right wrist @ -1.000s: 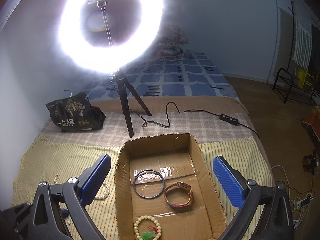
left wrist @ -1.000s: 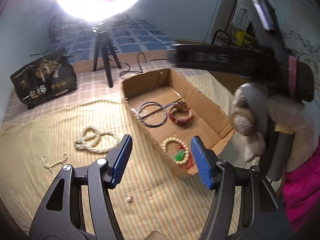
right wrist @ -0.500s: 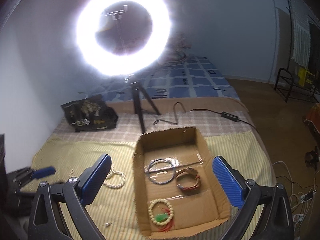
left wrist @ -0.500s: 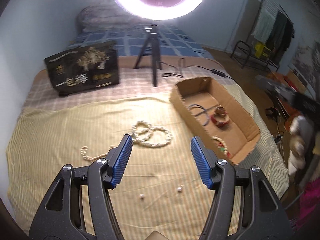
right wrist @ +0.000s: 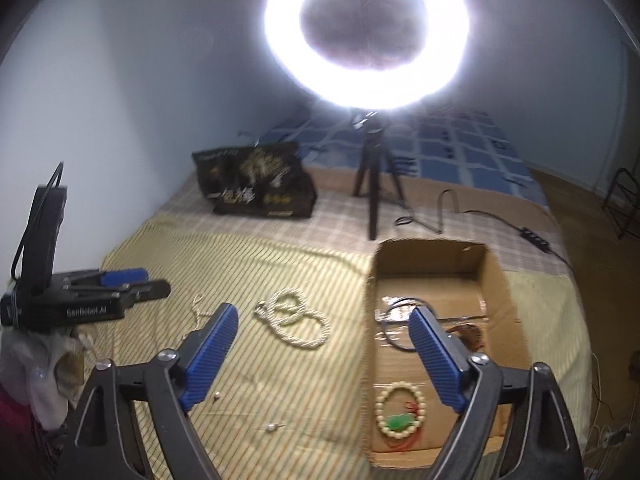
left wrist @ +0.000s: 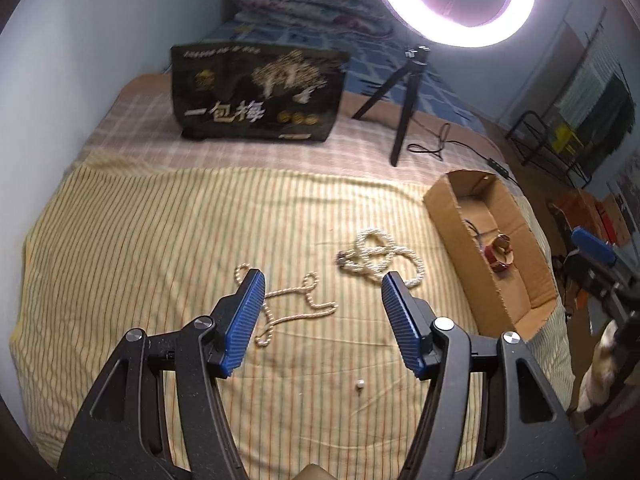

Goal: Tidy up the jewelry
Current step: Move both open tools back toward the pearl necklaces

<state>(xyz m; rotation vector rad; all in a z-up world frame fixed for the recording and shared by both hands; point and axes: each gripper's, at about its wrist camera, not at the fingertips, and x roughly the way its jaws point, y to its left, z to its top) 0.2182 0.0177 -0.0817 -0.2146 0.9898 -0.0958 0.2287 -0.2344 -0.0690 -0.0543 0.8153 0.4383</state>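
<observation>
I see the bed (left wrist: 120, 240) under a yellow striped cloth, filling most of both views, with a checked sheet at its far end. On that far end stand a ring light (right wrist: 366, 36) on a black tripod (left wrist: 404, 92) and, to its left, a black bag (left wrist: 256, 96) with gold print.

The cardboard box (left wrist: 452, 216) sits on the right side of the bed, open at the top. Inside it, from far to near, lie a dark bangle (right wrist: 394, 330), a red-brown watch (left wrist: 500, 254) and a bead bracelet (right wrist: 398, 416) with a green piece on it.

My left gripper (left wrist: 322, 322) hangs over the near middle of the cloth, its jaws wide apart and holding nothing. My right gripper (right wrist: 322, 350) hangs over the left wall of the box, jaws likewise spread and bare; the box wall runs between them.

Left of the box, out on the cloth, lies the thick pearl necklace (left wrist: 380, 258) in a loose coil. Just left of it, and nearer, is a thin bead strand (left wrist: 292, 304), partly behind my left gripper's left blue pad. Both rest apart from the jaws.

Nearest me, a small loose bead (left wrist: 360, 383) sits on the cloth between the left jaws' arms, and the right view shows another stud (right wrist: 272, 427) close by.
</observation>
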